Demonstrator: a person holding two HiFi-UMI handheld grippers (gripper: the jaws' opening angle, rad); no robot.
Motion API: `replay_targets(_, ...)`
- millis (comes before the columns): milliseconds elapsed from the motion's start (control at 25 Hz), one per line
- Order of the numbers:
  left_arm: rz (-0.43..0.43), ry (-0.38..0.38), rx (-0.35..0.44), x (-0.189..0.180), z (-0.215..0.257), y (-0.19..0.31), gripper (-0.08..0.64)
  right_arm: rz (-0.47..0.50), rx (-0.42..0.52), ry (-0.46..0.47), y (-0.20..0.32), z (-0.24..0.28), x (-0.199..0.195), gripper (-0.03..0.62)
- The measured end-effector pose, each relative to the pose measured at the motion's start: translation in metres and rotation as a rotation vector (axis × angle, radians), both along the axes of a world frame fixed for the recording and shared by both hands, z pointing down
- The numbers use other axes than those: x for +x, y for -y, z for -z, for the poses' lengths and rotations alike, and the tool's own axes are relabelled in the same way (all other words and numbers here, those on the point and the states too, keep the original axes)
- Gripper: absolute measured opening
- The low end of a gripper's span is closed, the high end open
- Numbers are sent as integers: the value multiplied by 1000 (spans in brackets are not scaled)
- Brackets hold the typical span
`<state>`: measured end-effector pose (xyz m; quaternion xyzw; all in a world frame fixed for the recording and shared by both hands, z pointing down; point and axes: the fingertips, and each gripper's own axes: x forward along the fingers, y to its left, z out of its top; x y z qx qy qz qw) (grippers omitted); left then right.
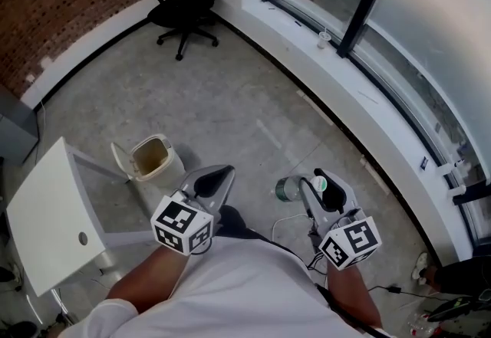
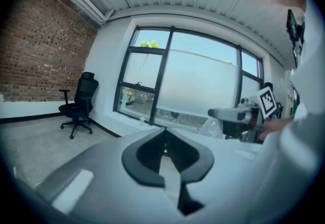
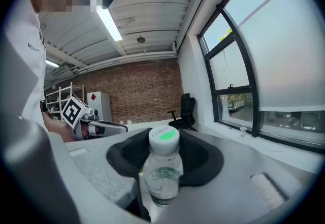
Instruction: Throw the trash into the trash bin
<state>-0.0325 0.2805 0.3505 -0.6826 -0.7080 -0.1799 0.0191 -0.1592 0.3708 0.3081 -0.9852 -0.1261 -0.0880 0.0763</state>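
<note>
The trash bin (image 1: 156,159) is standing on the floor with its lid swung open, showing a bare cream inside. Its left side is sitting just beside the corner of the white counter (image 1: 46,214).

The left gripper (image 1: 222,174) is hanging near the bin, just to its right in the head view and clear of the rim. Its jaws are clenched together, tips meeting with nothing between them (the left gripper view makes this plain).

The right gripper (image 1: 322,179) is sitting farther right of the bin, beyond the left gripper. Its jaws are grasping a clear plastic bottle (image 1: 287,189), pressing on it just below the white cap with its green top. In the right gripper view the bottle (image 3: 162,169) is standing upright between the jaws of the right gripper (image 3: 164,153). The bottle is being held above the floor, well apart from the bin's mouth.

A black office chair (image 1: 184,11) is standing far beyond the bin, near the brick wall.
</note>
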Motion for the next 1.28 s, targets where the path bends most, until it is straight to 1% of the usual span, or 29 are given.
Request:
replay_targets(120,12,2,-4,7,-1,-1,9,14,8,12,-7,-7,12,156)
replay_targets(240,37,-8,15,24,-11,-1,9,32,13,12,-16,-12,32,156)
replay_targets(360,85,-1,18,54,-16,-8,8,49,20,17,-29,-15,56,156)
replay_targets(520,133,8,0,101,-11,-36,9,75,13,49,-57,-16,92,156)
replay_targets(680,136,14,-28,143,-6,-70,9,101,-13,89,-86,-19,136,156)
replay_targets(920,144,26,-42,209,-3,-114,9,146,-38,114,-126,-10,213,156)
replay_targets(1040,158,24,-48,242,-4,-122,9,166,-48,123,-140,-11,249,156)
replay_targets(1120,171,18,-46,262,-6,-125,8,173,-52,113,-146,-10,271,156)
replay_targets(1280,201,22,-39,287,-10,-127,9,210,-44,96,-149,-10,308,156)
